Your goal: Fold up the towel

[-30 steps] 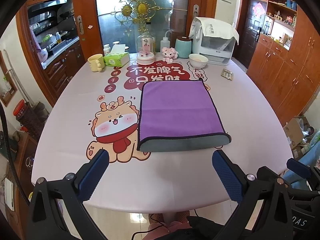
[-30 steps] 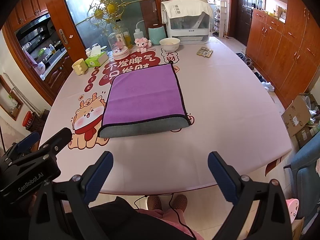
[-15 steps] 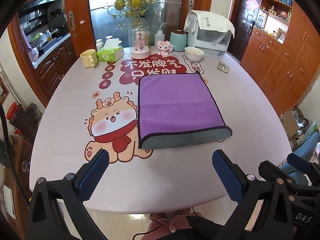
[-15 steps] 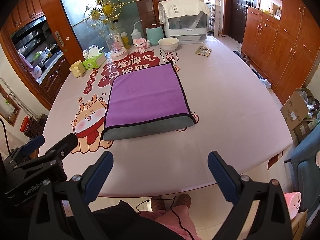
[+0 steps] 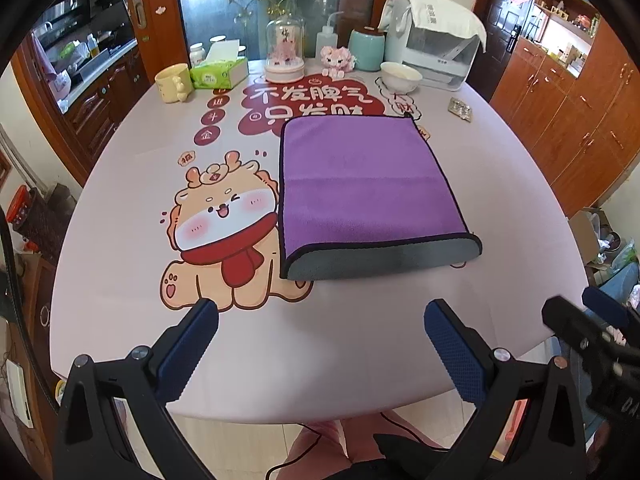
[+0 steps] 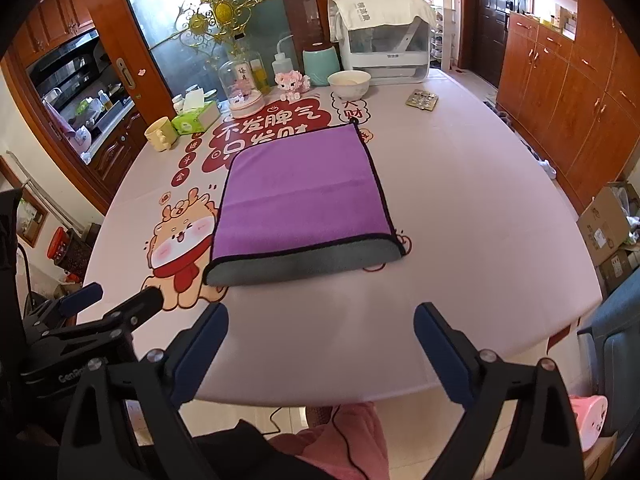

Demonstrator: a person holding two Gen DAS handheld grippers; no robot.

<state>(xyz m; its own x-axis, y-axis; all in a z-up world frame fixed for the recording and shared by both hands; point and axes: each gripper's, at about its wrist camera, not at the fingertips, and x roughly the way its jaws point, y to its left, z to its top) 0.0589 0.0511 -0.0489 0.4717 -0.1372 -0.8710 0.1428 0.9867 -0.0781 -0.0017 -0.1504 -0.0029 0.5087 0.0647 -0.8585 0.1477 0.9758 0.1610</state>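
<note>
Left gripper (image 5: 320, 344) and right gripper (image 6: 320, 340) jaws wide apart, empty, short of the folded towel (image 5: 368, 192).

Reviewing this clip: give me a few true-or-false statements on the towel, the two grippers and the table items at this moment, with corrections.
1. The towel lies folded over, purple on top with a grey band along its near edge. True.
2. The left gripper is shut on the towel. False: it is open, short of the towel.
3. The right gripper is open and holds nothing. True.
4. The white bowl sits on the towel. False: it stands apart, beyond the towel's far edge.
5. The yellow mug stands beside the green tissue box. True.
</note>
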